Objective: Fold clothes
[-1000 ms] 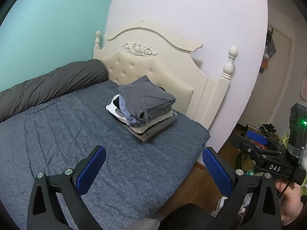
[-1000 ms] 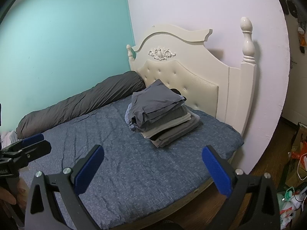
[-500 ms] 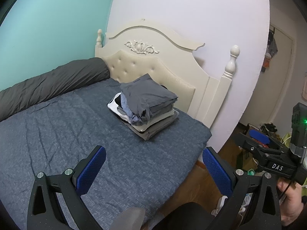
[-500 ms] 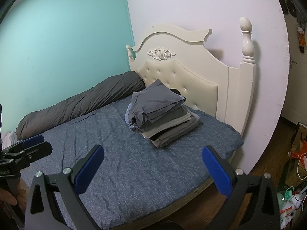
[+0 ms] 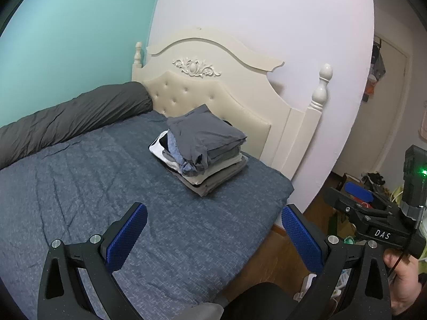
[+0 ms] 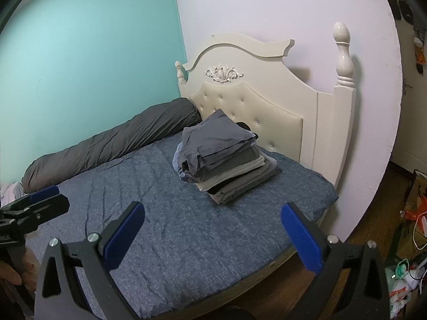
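Both jaws were spread wide on the left hand-held gripper (image 5: 213, 236) and the right hand-held gripper (image 6: 213, 236), nothing held. Folded clothes (image 5: 200, 149) were stacked on the bed (image 5: 80, 186) near the headboard (image 5: 213, 90). Another loose garment, if any, would be needed next; none was seen.

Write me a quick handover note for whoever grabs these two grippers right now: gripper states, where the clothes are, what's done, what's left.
Left gripper: open, empty, held above the blue bedspread.
Right gripper: open, empty, also above the bed.
Clothes: one stack of folded clothes sits on the bedspread near the cream headboard, dark grey piece on top; its left side looks a bit bunched.
Done: everything in sight is folded and stacked.
Left: no loose garment shows on the bed; check outside the views for more, and maybe tidy the stack's bunched side.
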The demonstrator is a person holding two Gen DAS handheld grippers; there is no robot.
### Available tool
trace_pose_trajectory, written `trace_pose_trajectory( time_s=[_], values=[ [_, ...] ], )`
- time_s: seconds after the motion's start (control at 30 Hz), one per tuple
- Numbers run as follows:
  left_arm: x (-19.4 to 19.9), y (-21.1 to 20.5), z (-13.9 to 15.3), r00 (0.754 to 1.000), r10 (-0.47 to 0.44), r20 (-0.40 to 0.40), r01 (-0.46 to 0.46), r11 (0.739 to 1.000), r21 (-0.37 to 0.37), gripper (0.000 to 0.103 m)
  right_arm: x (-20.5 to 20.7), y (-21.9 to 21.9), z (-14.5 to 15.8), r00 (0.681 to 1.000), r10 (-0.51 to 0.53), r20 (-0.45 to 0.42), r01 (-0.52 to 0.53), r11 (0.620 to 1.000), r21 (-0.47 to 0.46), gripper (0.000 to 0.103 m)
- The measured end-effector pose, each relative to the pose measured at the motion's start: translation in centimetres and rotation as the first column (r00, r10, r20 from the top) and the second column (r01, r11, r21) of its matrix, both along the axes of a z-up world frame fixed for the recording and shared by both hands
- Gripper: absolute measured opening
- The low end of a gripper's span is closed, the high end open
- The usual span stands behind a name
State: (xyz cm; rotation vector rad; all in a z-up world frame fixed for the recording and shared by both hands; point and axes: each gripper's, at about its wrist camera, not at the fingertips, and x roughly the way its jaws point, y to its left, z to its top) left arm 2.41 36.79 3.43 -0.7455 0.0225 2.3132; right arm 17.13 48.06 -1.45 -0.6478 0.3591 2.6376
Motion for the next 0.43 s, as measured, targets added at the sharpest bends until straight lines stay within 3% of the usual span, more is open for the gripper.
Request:
trace_pose_trajectory(
  time_s=[0.43],
  values=[
    [-0.01, -0.19, 0.04, 1.0, -0.002, 0.005, 0.002, 1.0, -0.002, 0.103, 0.03, -0.1, 0.16, 1.0, 0.002, -0.001, -0.002, 1.0, 0.001, 0.103]
  ],
)
